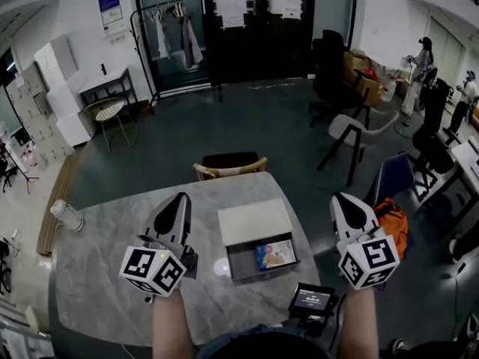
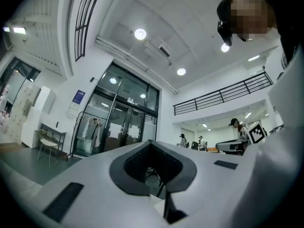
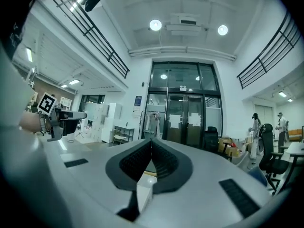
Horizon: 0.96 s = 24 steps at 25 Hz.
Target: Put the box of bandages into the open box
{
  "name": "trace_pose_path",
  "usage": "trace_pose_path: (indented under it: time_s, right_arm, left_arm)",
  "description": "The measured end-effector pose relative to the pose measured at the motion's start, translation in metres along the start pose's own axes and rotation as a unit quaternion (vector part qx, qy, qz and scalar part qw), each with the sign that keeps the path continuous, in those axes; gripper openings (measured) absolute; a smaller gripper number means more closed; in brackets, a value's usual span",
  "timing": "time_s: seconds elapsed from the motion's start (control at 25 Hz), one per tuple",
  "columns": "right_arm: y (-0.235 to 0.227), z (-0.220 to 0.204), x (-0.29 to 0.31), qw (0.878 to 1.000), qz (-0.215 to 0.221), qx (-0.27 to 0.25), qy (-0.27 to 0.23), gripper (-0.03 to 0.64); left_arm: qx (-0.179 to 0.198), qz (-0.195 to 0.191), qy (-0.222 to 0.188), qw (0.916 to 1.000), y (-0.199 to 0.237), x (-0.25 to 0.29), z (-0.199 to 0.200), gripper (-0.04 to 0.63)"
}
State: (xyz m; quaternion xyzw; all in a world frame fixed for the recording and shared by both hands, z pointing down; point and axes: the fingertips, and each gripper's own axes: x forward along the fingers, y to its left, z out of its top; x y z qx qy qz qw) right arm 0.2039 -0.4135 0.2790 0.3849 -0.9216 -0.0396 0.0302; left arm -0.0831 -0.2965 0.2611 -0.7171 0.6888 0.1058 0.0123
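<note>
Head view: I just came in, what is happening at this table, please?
A person holds the left hand-held gripper and the right hand-held gripper above a grey table, one on each side of the open box. Both have their jaws together and hold nothing. The box of bandages lies inside the open box, toward its right side, so the task looks done.

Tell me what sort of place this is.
Probably an office lobby or open workspace: tall glass doors, a clothes rack beside them, and office chairs on the open floor.
</note>
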Motion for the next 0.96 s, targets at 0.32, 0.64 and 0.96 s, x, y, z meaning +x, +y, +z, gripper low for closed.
trace_pose_path:
  time_s: [0.32, 0.64, 0.96]
  right_arm:
    - [0.001, 0.006, 0.003, 1.0, -0.009, -0.01, -0.001, 0.026]
    - [0.011, 0.001, -0.004, 1.0, -0.014, -0.015, 0.002, 0.025]
    - [0.021, 0.0, -0.009, 1.0, -0.008, -0.023, 0.006, 0.026]
  left_arm:
    - [0.013, -0.019, -0.008, 0.9997, -0.008, 0.01, 0.011, 0.011]
    - [0.015, -0.025, -0.008, 0.9995, -0.01, 0.004, 0.013, 0.012]
    - [0.015, -0.031, -0.01, 0.9994, -0.015, 0.0, 0.015, 0.011]
